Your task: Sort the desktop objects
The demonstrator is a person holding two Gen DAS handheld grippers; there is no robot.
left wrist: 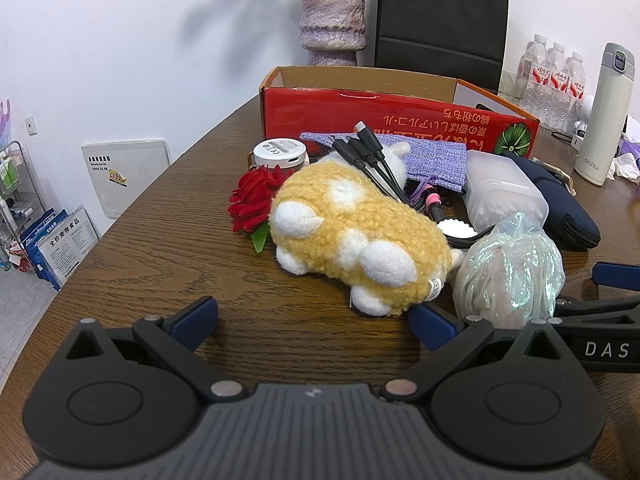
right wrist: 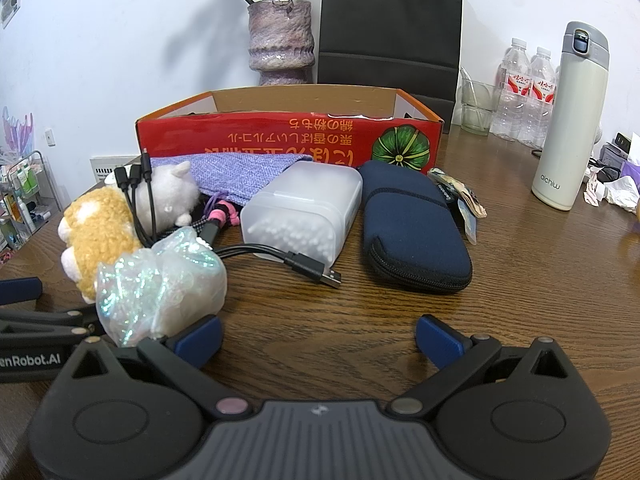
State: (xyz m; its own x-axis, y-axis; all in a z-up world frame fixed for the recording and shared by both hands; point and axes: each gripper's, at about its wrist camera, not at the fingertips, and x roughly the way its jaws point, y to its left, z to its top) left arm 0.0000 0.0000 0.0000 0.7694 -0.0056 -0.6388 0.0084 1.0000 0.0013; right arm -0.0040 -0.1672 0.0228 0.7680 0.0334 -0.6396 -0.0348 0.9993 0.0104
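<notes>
left hand-held gripper (left wrist: 316, 322): spread, empty | plush toy (left wrist: 356, 236): just ahead | right hand-held gripper (right wrist: 319, 338): spread, empty | navy pouch (right wrist: 412, 224): ahead-right on worktop (right wrist: 540, 272)

"alchiw" runs up the white flask (right wrist: 570, 120), far right of the right gripper (right wrist: 319, 338); "DAS" marks that gripper's arm (left wrist: 600, 344); "enRobot.AI" marks the left gripper's arm (right wrist: 28, 360)
</notes>
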